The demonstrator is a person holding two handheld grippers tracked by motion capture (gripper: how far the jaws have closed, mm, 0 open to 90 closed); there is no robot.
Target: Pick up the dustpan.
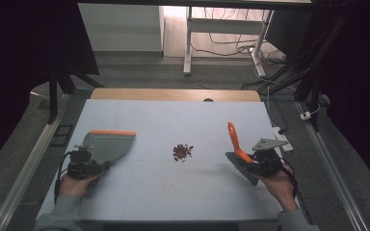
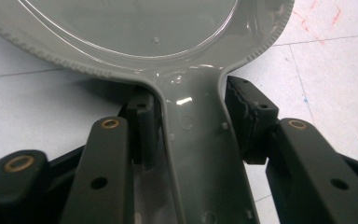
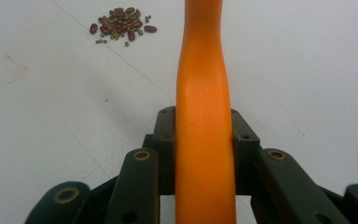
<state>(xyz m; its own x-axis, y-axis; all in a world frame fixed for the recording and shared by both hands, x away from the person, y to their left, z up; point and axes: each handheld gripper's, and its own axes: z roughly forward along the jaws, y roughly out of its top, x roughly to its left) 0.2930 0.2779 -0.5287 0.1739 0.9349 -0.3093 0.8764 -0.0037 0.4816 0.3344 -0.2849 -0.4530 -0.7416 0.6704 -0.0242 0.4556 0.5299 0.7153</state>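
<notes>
Your left gripper (image 1: 107,165) clamped the light, rigid dustpan (image 1: 107,144) by its handle, frame left. Your right gripper (image 1: 250,161) clenched the brush (image 1: 238,153) by its orange handle, beans (image 1: 182,152) at centre.

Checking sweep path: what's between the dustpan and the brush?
In the high view, a small pile of beans on bare table, between dustpan and brush.

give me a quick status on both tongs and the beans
Left tongs closed on dustpan handle. Right tongs shut on brush handle. Beans piled mid-table, untouched. Nothing between them.
</notes>
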